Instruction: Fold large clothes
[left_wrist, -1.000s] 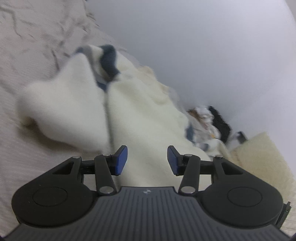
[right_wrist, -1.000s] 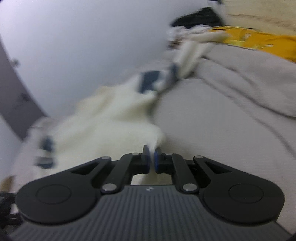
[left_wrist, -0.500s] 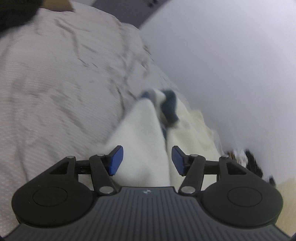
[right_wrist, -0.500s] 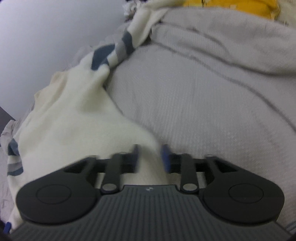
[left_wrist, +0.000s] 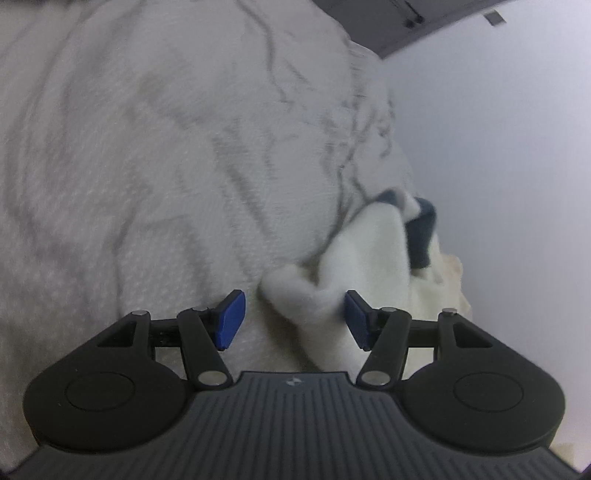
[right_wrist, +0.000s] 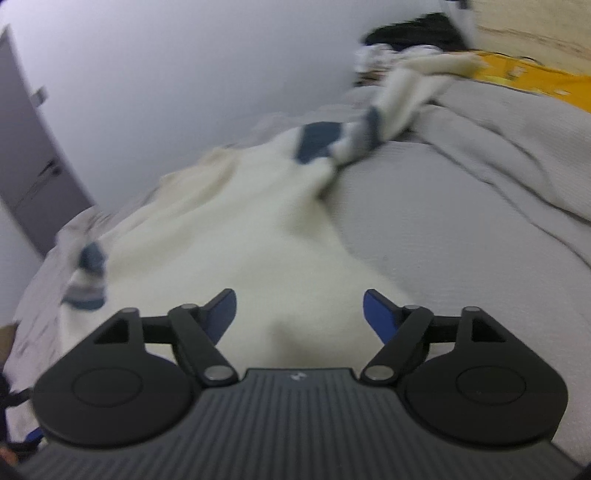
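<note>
Right gripper (right_wrist: 299, 314) fingers opening, cream fleece garment with navy cuffs (right_wrist: 236, 236) lying loose between, apparently released onto grey bed (right_wrist: 461, 221). Left gripper (left_wrist: 291, 317) fingers apart, fleece fold between, ungripped.

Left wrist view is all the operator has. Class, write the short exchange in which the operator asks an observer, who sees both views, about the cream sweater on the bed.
Operator: I see only a fold of the cream sweater in front of my fingers. Is the right gripper gripping it?
Observer: No. The right gripper's jaws are opening. The sweater lies between them, but the pads do not press on it.
Operator: Where does the rest of it run?
Observer: One striped sleeve stretches away across the grey bed cover towards a yellow garment.
</note>
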